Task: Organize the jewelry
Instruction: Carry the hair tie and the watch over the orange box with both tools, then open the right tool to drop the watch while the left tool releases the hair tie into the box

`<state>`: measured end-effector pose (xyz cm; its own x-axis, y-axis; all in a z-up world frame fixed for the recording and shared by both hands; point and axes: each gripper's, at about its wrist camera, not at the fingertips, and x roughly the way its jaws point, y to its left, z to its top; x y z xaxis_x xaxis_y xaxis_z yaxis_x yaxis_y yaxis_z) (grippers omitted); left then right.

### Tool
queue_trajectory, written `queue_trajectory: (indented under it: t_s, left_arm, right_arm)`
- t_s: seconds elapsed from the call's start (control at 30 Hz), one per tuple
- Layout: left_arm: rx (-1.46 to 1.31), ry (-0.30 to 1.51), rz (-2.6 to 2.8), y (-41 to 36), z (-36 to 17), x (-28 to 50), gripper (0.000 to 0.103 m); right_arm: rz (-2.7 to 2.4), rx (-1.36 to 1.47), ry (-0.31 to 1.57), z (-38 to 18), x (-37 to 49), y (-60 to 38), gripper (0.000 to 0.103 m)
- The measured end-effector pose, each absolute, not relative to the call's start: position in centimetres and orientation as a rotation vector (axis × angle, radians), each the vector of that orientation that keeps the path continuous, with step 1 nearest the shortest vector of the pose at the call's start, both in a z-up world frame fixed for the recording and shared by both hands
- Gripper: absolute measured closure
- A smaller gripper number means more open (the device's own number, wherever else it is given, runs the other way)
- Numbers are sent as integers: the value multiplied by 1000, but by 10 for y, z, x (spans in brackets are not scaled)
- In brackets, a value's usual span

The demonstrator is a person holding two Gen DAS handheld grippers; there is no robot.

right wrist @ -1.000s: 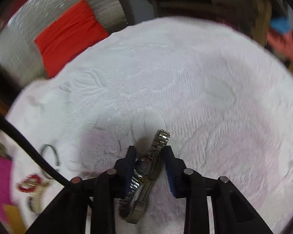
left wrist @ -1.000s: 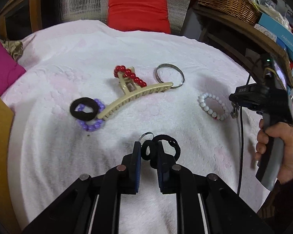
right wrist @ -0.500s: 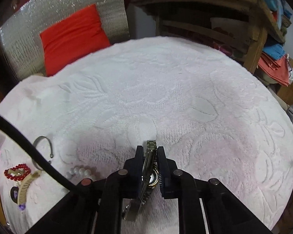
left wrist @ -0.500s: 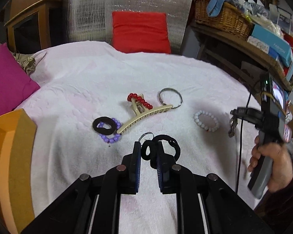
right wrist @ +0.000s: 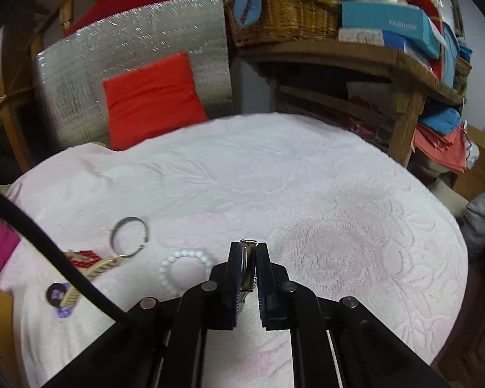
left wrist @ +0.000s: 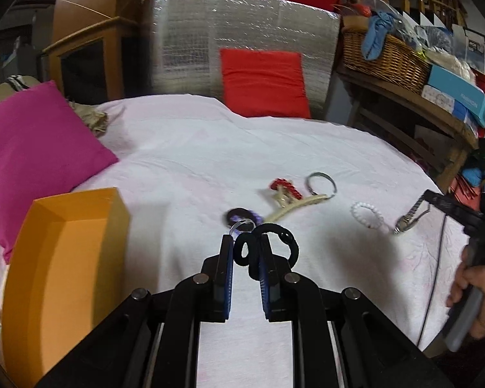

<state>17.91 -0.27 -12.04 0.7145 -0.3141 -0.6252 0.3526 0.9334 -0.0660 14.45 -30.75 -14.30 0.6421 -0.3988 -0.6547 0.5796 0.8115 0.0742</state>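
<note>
My left gripper (left wrist: pixel 245 242) is shut on a black hair tie (left wrist: pixel 268 245), with a small silver ring (left wrist: pixel 241 224) caught at its tips, held above the bed. My right gripper (right wrist: pixel 248 249) is shut on a metal wristwatch (right wrist: pixel 247 268); the watch also shows hanging in the left wrist view (left wrist: pixel 407 218). On the white bedspread lie a white bead bracelet (right wrist: pixel 184 266), a silver bangle (right wrist: pixel 130 236), a red bead bracelet (right wrist: pixel 84 257), a beige hair claw (right wrist: pixel 97 270) and a purple bead bracelet with a black tie (right wrist: pixel 59 296). An orange box (left wrist: pixel 64 271) stands open at the left.
A magenta pillow (left wrist: pixel 32 142) lies behind the box. A red cushion (left wrist: pixel 263 82) leans on a silver panel at the back. A wooden shelf (right wrist: pixel 355 55) with a wicker basket (right wrist: pixel 284 16) and boxes stands to the right. A black cable (right wrist: pixel 48 258) crosses the right wrist view.
Both grippers have risen away from the bed with their loads. The right gripper closed tight on the watch. The orange box has come into the left wrist view.
</note>
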Motion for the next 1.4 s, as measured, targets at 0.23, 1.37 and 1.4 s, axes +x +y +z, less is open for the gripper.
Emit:
queue_trajectory:
  t_s: [0.23, 1.37, 1.4]
  left_arm:
    - [11, 626, -309, 39, -97, 166, 88]
    - [-132, 1030, 265, 231, -184, 214, 52]
    - [-122, 1017, 279, 230, -182, 214, 49]
  right_arm:
    - [-429, 248, 603, -100, 137, -260, 93]
    - [349, 262, 887, -160, 306, 82, 91]
    - [355, 272, 901, -163, 311, 80, 90]
